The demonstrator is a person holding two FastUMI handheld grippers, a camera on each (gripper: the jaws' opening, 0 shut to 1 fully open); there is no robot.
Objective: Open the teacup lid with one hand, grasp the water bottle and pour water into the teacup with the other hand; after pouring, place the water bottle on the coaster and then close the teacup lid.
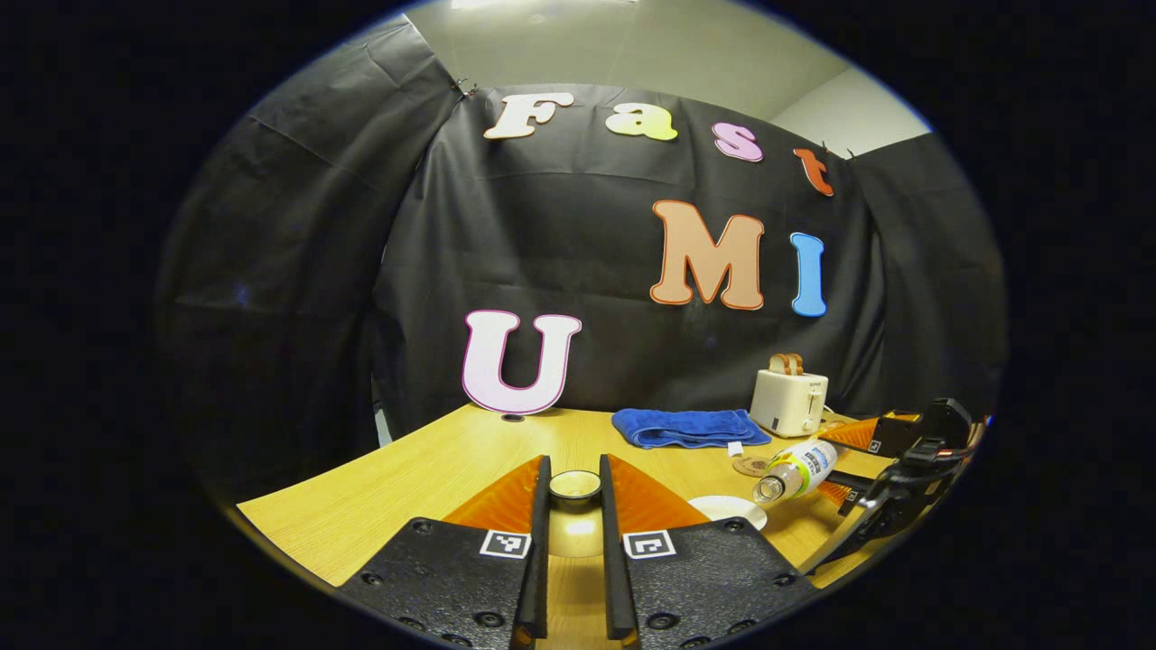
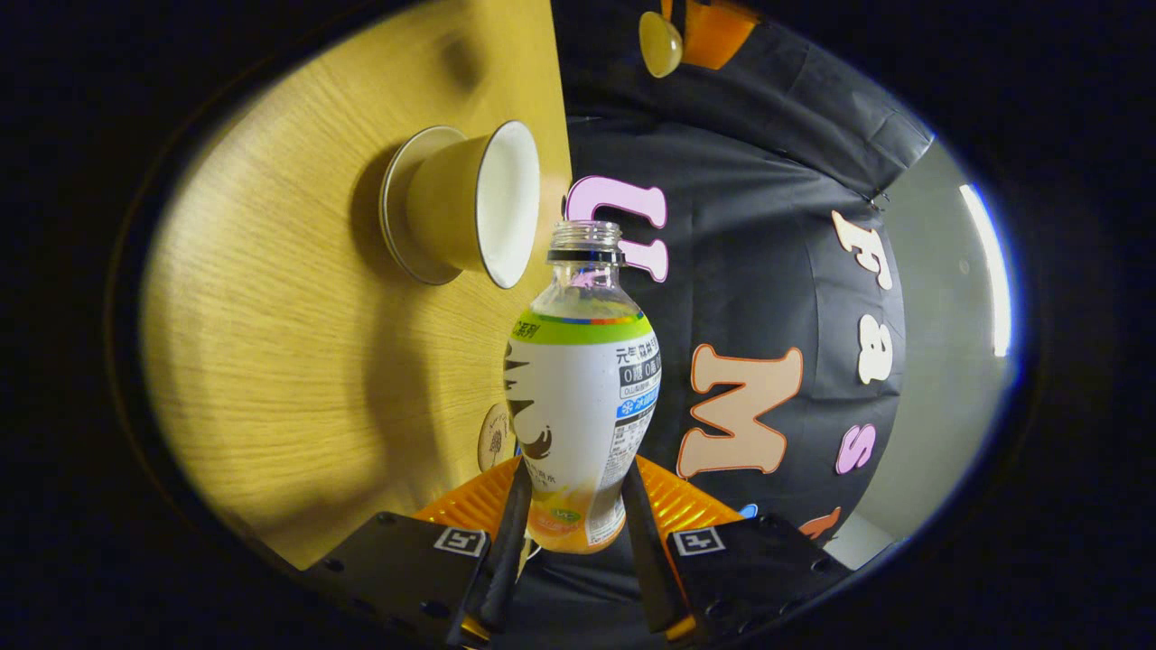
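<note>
My left gripper (image 1: pixel 575 483) is shut on the small round teacup lid (image 1: pixel 575 492) and holds it raised above the table. To its right is the white rim of the open teacup (image 1: pixel 728 511), partly hidden by my finger. The uncapped water bottle (image 1: pixel 798 469) lies tilted, mouth down toward the cup, in my right gripper (image 1: pixel 844 483). In the right gripper view the right gripper (image 2: pixel 576 506) is shut on the bottle (image 2: pixel 582 379) near its base. The bottle's open mouth sits close to the rim of the teacup (image 2: pixel 470 203), which stands on its saucer. The round coaster (image 2: pixel 495 438) lies beside the bottle.
A folded blue towel (image 1: pixel 691 427) and a white toaster (image 1: pixel 790 402) sit at the back of the wooden table (image 1: pixel 433 469). The coaster (image 1: pixel 750 466) lies between the towel and the bottle. The lid in the left gripper (image 2: pixel 661 41) appears far off in the right gripper view.
</note>
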